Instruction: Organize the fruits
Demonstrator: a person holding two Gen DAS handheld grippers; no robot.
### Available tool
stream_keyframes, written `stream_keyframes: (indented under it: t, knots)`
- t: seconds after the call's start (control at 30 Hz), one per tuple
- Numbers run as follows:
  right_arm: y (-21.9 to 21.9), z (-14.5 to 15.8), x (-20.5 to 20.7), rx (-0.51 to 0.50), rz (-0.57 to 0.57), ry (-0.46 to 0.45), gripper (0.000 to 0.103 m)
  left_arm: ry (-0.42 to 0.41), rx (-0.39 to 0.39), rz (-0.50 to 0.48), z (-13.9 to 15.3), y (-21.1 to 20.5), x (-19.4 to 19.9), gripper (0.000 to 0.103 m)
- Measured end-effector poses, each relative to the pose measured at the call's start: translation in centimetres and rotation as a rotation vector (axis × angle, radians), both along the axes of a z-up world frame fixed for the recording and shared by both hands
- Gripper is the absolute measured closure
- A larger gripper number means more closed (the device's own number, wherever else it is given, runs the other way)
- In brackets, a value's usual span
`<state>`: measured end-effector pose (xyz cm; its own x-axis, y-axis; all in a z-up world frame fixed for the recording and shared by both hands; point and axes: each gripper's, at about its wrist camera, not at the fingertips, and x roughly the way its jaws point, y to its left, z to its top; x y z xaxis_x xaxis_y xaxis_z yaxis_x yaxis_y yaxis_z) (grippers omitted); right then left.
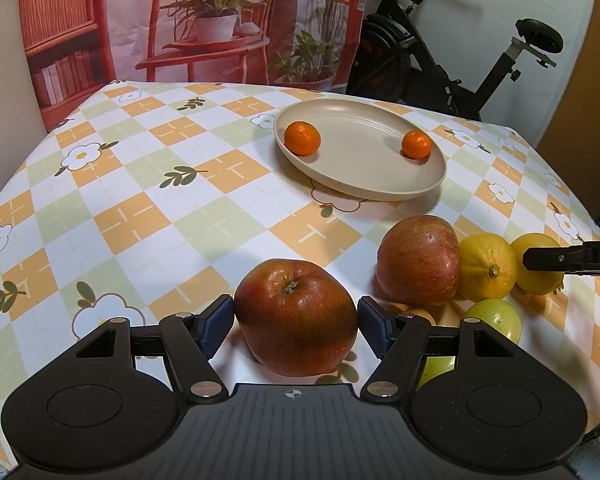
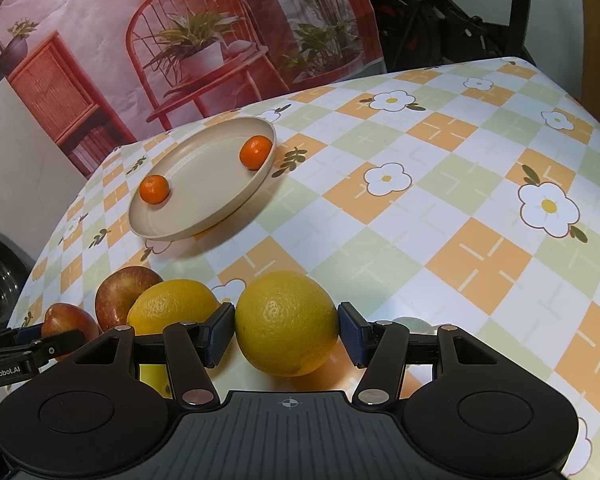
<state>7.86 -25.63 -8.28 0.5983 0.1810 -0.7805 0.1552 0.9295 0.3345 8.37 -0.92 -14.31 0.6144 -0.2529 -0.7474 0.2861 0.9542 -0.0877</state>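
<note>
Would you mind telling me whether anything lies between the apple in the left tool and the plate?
Nothing visible does. The apple sits between the left tool pads, and only bare tablecloth stretches from it to the plate. The other apple and lemons lie off to the right.

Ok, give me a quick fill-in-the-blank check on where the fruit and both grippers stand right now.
1. The plate holds ____ small oranges.
2. The left gripper is closed on a red ____.
3. The right gripper is closed on a ____ fruit.
4. The second apple sits on the ____, not on the plate.

Missing words: two; apple; yellow; tablecloth
</note>
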Motion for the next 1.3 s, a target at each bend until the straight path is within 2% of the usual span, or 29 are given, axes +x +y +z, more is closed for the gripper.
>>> stream_keyframes:
  t: [0.27,0.43,0.63,1.3]
  knots:
    - [-0.1,0.0,0.1,-0.032,0.002,-0.001,0.051,-0.005,0.006,0.004,0.0,0.0,0.0,0.033]
    - [-0.2,0.3,1.9,-0.162,0.044,-0.004,0.051,-0.009,0.008,0.013,0.0,0.1,0.2,0.033]
    - [0.6,0.5,3.9,-0.261,0.113,0.002,0.051,-0.015,0.013,0.017,0.0,0.2,0.2,0.032]
    - [0.1,0.3,2.5,-0.226,0.113,0.036,0.050,-0.021,0.023,0.012,-0.1,0.1,0.2,0.032]
